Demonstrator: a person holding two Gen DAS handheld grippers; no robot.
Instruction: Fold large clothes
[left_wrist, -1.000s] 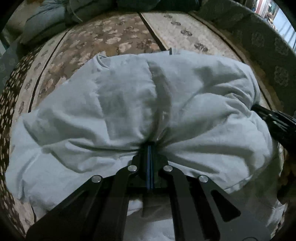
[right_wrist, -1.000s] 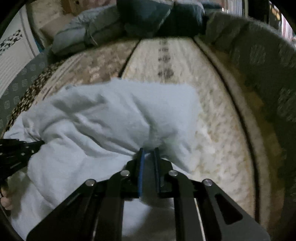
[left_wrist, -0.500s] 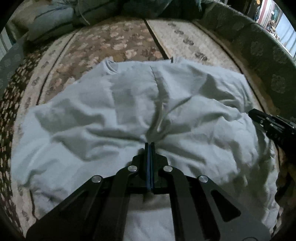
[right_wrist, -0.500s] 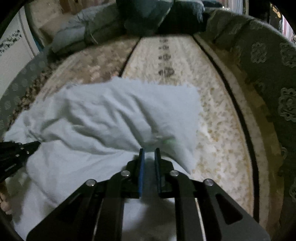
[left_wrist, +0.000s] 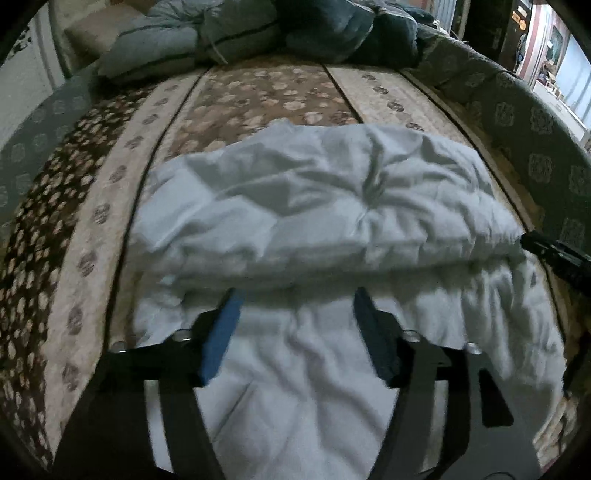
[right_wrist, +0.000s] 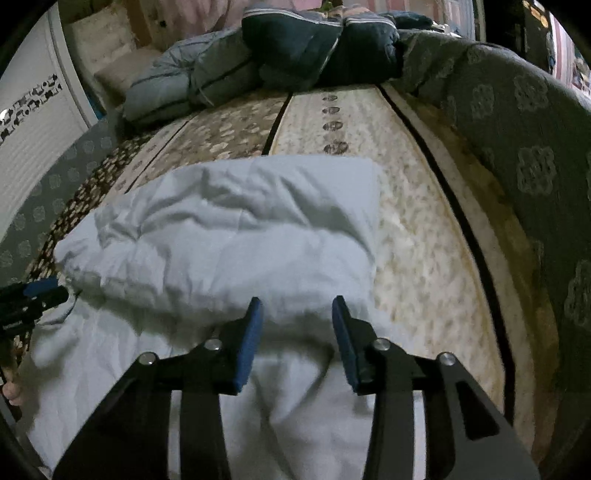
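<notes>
A large pale blue-white garment (left_wrist: 325, 206) lies on a patterned bed cover, its far part folded back over the near part. It also shows in the right wrist view (right_wrist: 229, 236). My left gripper (left_wrist: 295, 299) is open, jaws wide apart, just short of the folded edge and holding nothing. My right gripper (right_wrist: 297, 306) is open too, at the same edge near the garment's right side. The right gripper's tip shows at the right of the left wrist view (left_wrist: 554, 254). The left gripper's tip shows at the left of the right wrist view (right_wrist: 33, 295).
The bed cover (left_wrist: 110, 206) has brown and beige flowered stripes. Folded dark and grey-blue quilts (right_wrist: 295, 48) are piled at the far end. A grey patterned blanket (right_wrist: 517, 147) runs along the right side. A white panel (right_wrist: 33, 140) stands at the left.
Both grippers were shut on the garment and carried its edge forward. Now both have opened and let go, and the folded part lies on the lower layer.
</notes>
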